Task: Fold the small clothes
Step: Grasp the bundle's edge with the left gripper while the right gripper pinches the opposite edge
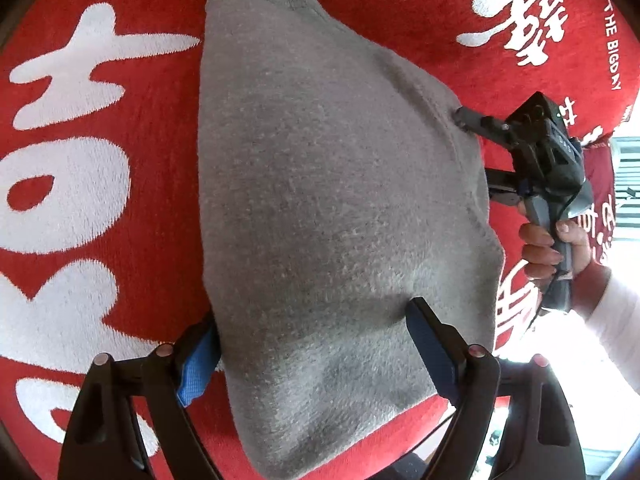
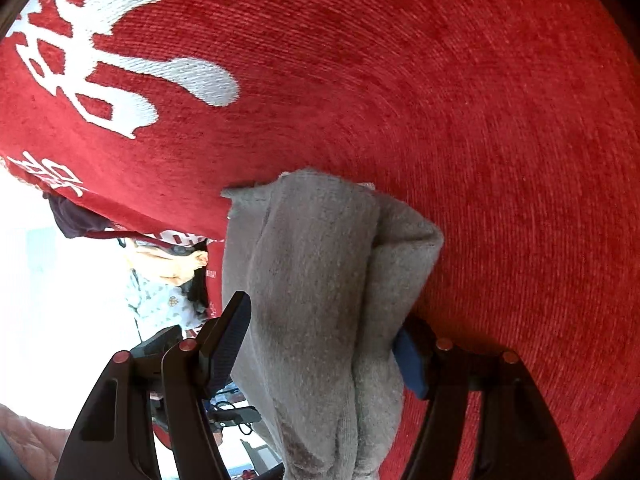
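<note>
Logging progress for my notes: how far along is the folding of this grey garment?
Partly done: the grey knit garment already lies narrowed on the red woven cloth. In hand: the left hand-held gripper straddles its near end; the right hand-held gripper has bunched fabric between its fingers. Left: the final fold.

We see a grey garment [image 1: 328, 200] of soft, fuzzy knit, matt and lightly pilled, with a ribbed hem at its far edge. Under it lies a red cloth [image 1: 152, 160], a short-piled, towel-like weave with fine ribbing and raised white lettering [image 1: 60, 184] of looped pile. The left gripper [image 1: 316, 344] is matt black plastic; its pads [image 1: 432, 352] are blue with a fine grid texture. The right gripper [image 2: 324, 348] looks the same, its black pad [image 2: 228, 340] finely cross-hatched. Small glossy red studs [image 2: 188, 345] sit on its arms.
</note>
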Action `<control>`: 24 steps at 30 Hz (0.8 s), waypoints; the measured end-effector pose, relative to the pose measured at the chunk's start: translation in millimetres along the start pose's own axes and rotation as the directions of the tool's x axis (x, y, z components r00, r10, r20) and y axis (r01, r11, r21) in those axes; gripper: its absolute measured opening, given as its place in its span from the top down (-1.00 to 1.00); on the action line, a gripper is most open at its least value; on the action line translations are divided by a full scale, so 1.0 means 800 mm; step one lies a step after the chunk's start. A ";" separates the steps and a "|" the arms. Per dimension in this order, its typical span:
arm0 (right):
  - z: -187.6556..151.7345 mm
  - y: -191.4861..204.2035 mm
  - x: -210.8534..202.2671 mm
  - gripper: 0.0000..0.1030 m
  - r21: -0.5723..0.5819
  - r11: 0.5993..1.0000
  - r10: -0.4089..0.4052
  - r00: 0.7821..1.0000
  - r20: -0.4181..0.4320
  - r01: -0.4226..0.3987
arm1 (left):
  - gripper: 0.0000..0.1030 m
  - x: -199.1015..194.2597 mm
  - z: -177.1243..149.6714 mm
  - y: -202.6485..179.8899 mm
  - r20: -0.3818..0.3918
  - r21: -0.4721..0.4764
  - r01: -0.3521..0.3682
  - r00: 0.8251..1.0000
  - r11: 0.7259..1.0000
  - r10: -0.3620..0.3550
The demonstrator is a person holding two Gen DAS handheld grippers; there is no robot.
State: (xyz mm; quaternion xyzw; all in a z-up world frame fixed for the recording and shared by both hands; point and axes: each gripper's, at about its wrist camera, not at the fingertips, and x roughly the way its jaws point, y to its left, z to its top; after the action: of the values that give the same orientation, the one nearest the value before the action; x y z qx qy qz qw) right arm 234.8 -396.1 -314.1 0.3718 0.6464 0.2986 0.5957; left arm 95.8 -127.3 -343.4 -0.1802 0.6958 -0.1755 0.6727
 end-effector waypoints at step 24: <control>-0.087 0.112 -0.009 0.39 0.012 0.992 0.126 0.989 0.083 -0.127 | 0.45 -0.128 -0.069 0.039 0.106 0.048 0.181 0.977 0.982 -0.185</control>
State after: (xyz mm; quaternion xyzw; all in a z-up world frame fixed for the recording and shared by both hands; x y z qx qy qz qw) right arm 177.1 -348.9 -228.1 0.4292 0.5991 0.3147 0.5983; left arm 43.5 -50.3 -267.0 -0.2400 0.6345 -0.2399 0.6945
